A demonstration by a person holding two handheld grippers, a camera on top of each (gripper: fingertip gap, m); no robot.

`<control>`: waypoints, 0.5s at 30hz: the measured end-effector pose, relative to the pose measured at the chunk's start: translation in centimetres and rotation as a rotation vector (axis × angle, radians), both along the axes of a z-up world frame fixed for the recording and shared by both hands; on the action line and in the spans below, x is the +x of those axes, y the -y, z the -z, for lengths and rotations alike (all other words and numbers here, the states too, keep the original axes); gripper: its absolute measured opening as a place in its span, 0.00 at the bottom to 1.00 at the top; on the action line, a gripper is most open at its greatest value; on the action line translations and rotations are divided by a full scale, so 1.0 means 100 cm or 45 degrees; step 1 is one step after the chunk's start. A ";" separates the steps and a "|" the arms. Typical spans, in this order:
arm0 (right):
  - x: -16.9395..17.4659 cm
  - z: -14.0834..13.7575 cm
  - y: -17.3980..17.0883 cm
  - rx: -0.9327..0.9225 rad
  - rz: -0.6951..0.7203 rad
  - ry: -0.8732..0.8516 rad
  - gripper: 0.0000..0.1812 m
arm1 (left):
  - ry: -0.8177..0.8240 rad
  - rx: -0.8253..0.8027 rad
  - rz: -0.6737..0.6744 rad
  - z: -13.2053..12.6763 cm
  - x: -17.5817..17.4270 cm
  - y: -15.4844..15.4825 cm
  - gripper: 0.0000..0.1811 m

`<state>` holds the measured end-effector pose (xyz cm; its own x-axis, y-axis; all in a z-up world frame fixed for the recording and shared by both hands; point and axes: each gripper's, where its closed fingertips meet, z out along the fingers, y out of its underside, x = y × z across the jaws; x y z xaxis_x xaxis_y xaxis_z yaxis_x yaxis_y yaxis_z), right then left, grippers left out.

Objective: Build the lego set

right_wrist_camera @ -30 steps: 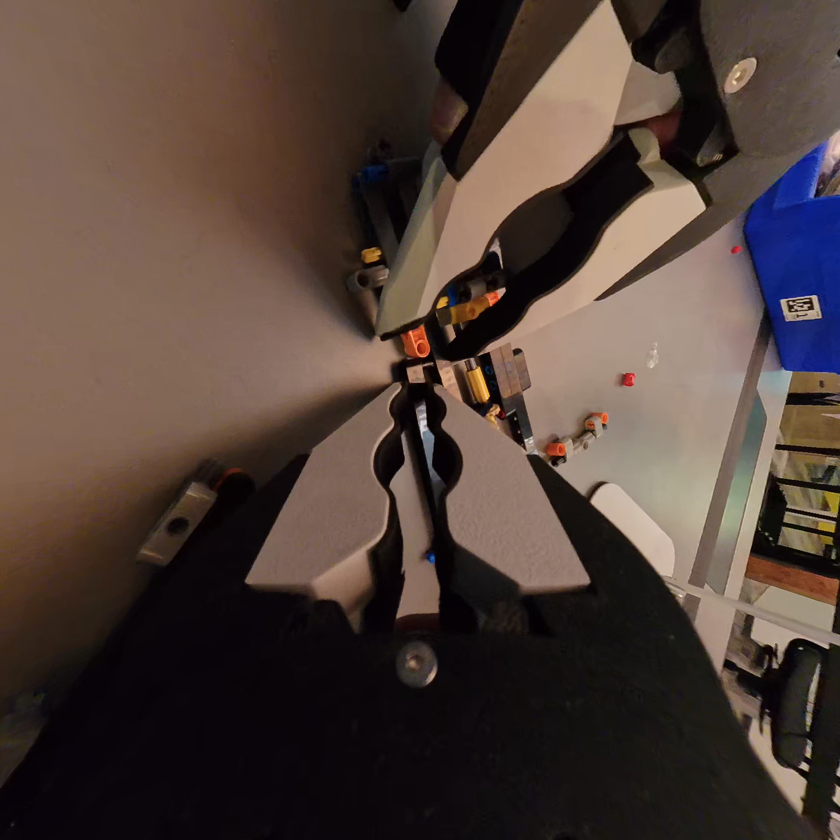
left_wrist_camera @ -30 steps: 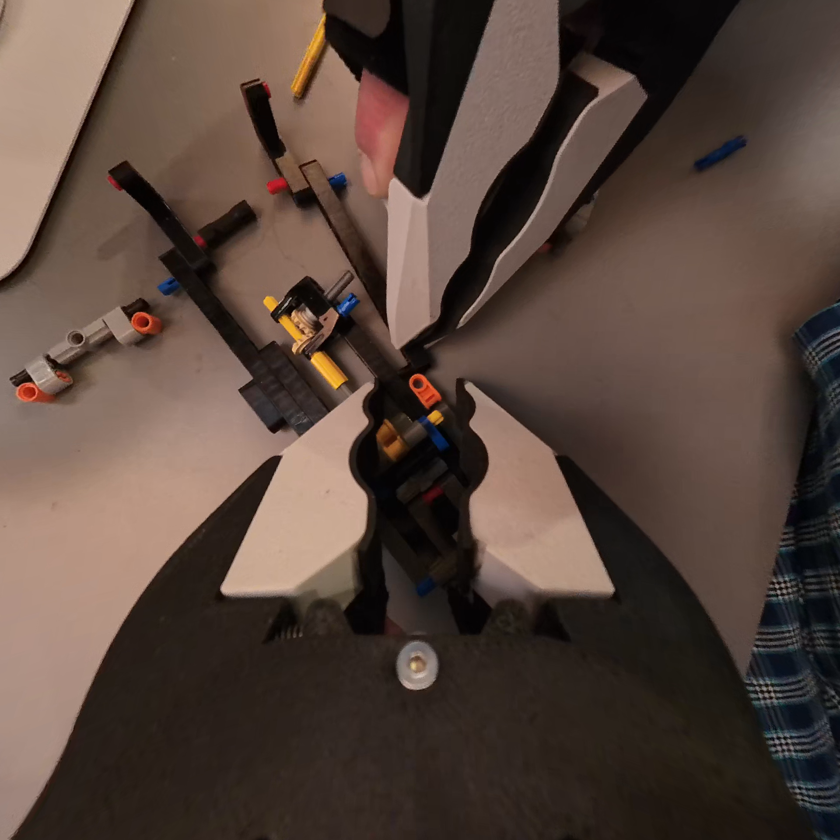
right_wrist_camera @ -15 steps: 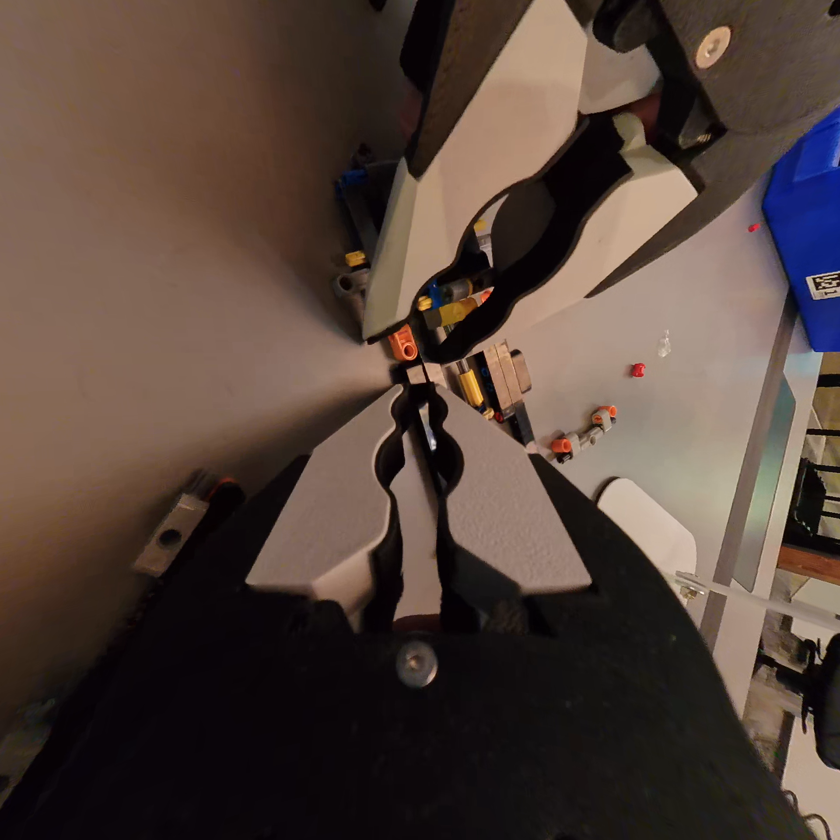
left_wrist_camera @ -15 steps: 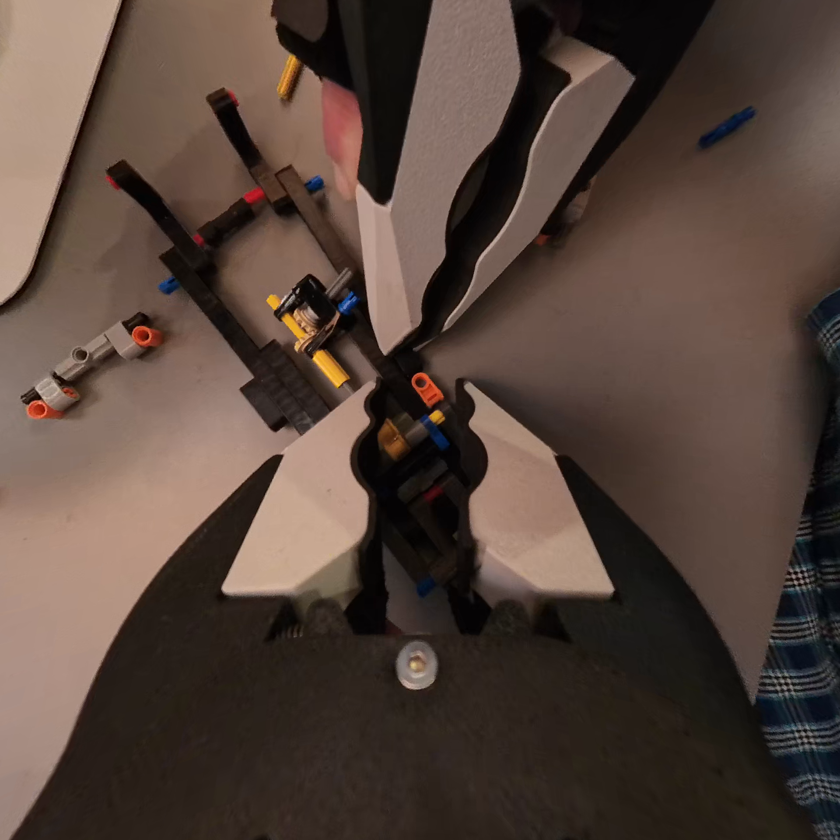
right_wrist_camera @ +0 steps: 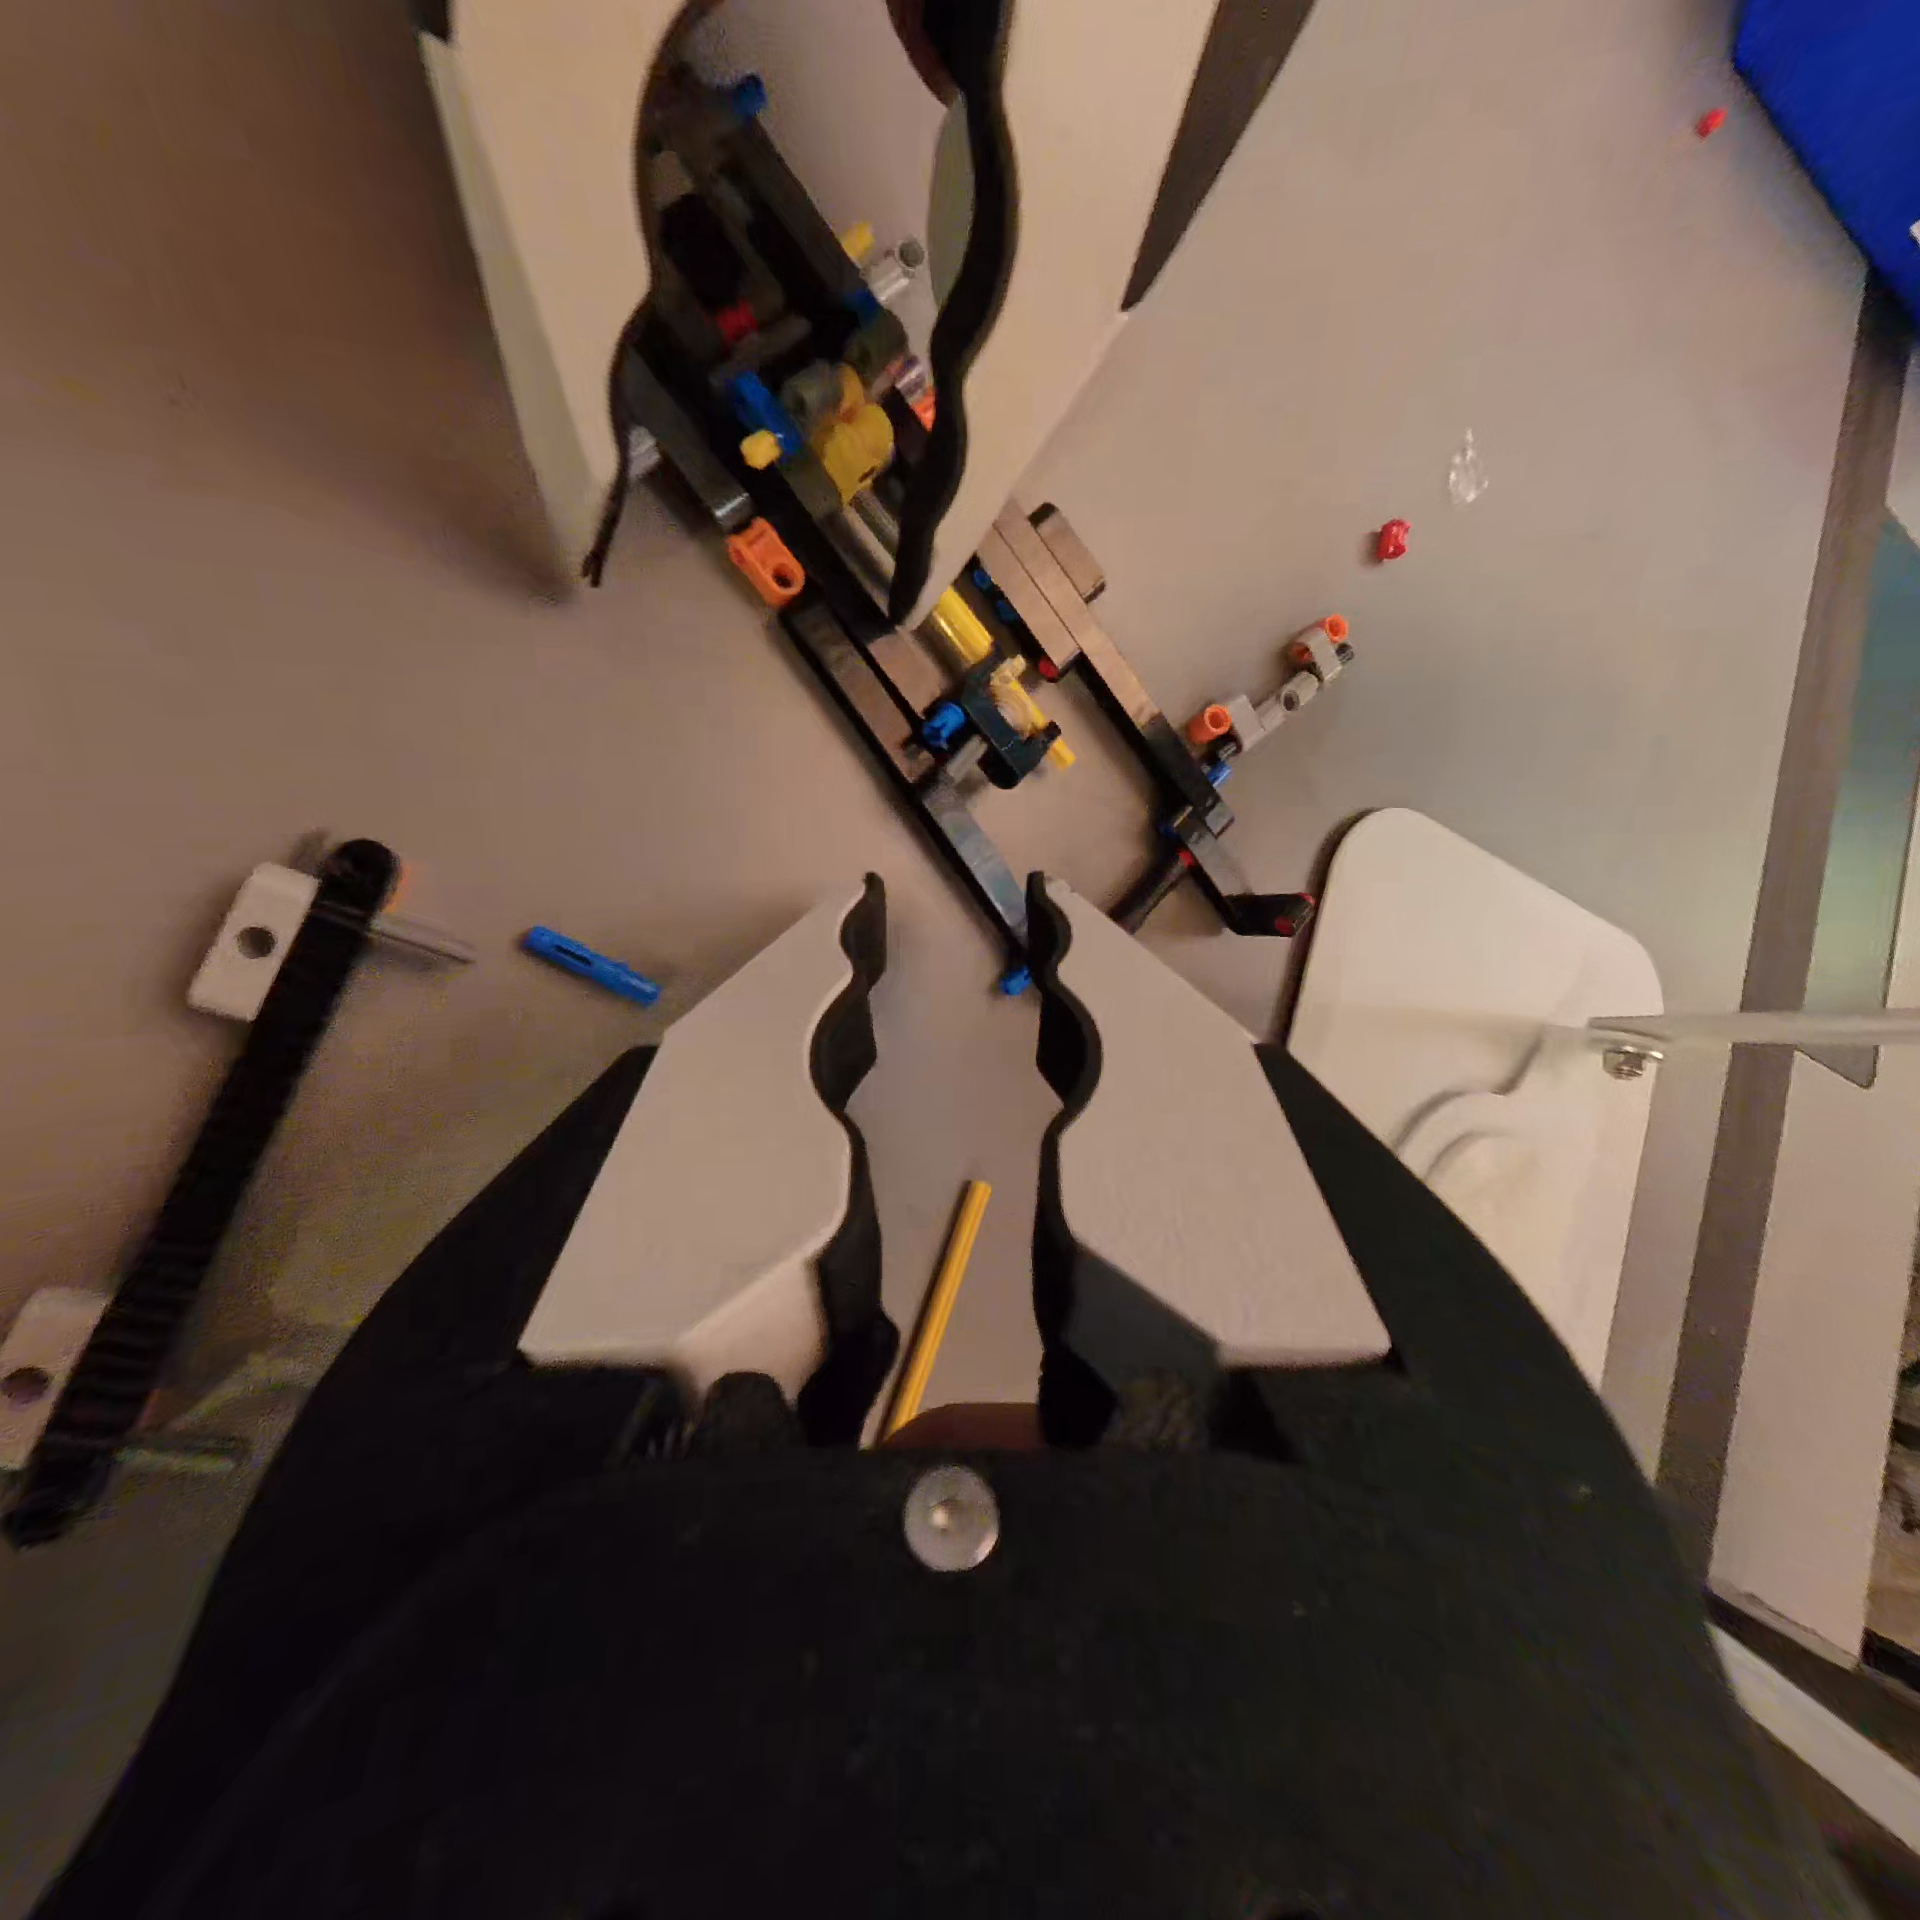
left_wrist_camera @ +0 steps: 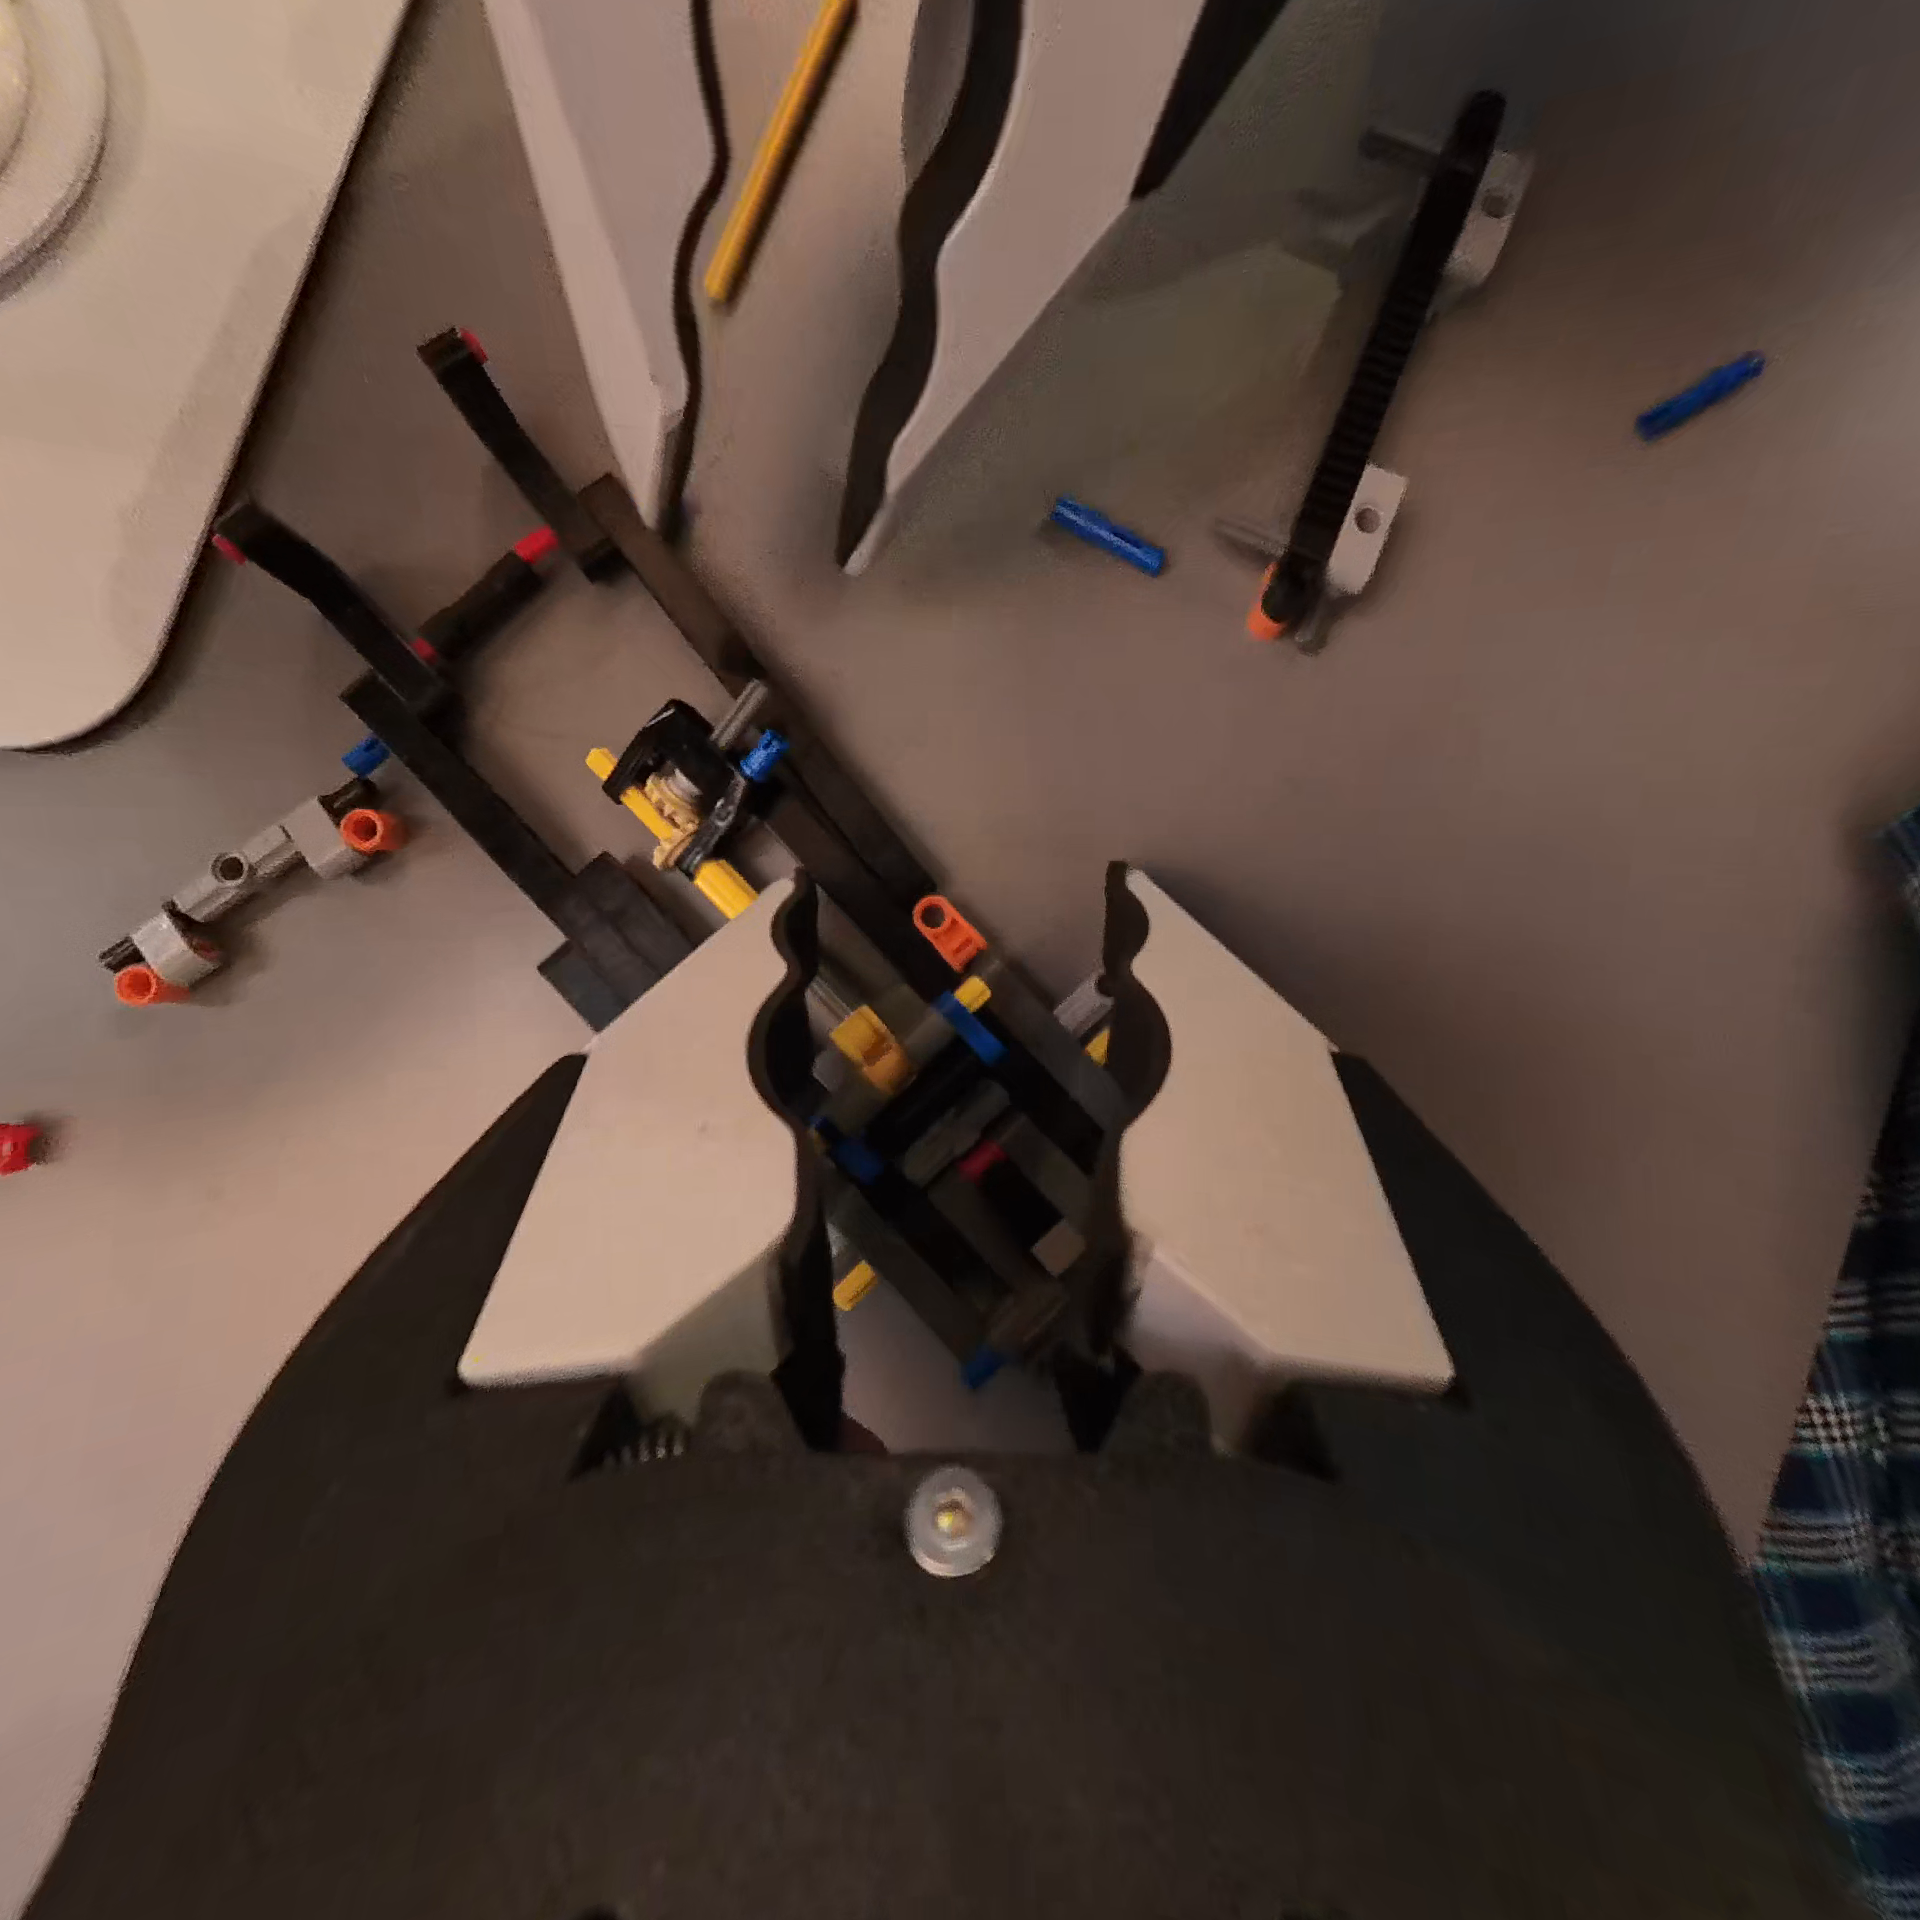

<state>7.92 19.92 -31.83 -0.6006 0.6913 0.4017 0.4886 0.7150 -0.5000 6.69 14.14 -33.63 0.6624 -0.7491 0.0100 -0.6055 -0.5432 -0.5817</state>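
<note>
The black lego frame [left_wrist_camera: 488, 790] with yellow, blue and red parts lies flat on the grey table. An orange connector [left_wrist_camera: 948, 930] sits on one of its long beams. My left gripper [left_wrist_camera: 958, 883] is open, its fingers on either side of the frame's near end. In the right wrist view the frame [right_wrist_camera: 862, 696] runs from the left gripper [right_wrist_camera: 743, 582] down toward my right gripper [right_wrist_camera: 956, 904]. The right gripper is open and empty, just short of the frame's far end. A yellow axle [right_wrist_camera: 945, 1288] lies on the table under it. The right gripper also shows in the left wrist view [left_wrist_camera: 758, 530].
A black gear rack with white blocks [left_wrist_camera: 1371, 353] and two blue pins [left_wrist_camera: 1107, 535] [left_wrist_camera: 1699, 395] lie to the right. A grey connector with orange ends [left_wrist_camera: 249, 873] and a red piece [left_wrist_camera: 16, 1143] lie left. A white tray [left_wrist_camera: 135, 416] and a blue bin [right_wrist_camera: 1829, 125] stand nearby.
My right gripper has let go of the frame's beam, opened and pulled back. My left gripper's jaws have spread wider around the frame. The frame has stayed on the table.
</note>
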 end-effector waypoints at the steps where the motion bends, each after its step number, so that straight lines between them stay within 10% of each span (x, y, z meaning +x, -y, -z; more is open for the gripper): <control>1: -0.002 0.002 -0.003 -0.007 0.001 0.006 0.14 | -0.019 0.005 -0.027 0.001 -0.001 -0.003 0.28; 15: -0.015 0.022 0.005 -0.153 -0.132 0.116 0.05 | -0.105 0.009 -0.205 0.007 -0.006 -0.022 0.11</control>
<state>6.39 19.46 -34.00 -0.7012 0.6637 0.2603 0.4627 0.7015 -0.5421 6.09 16.36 -34.31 0.7723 -0.6329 -0.0540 -0.5566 -0.6333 -0.5377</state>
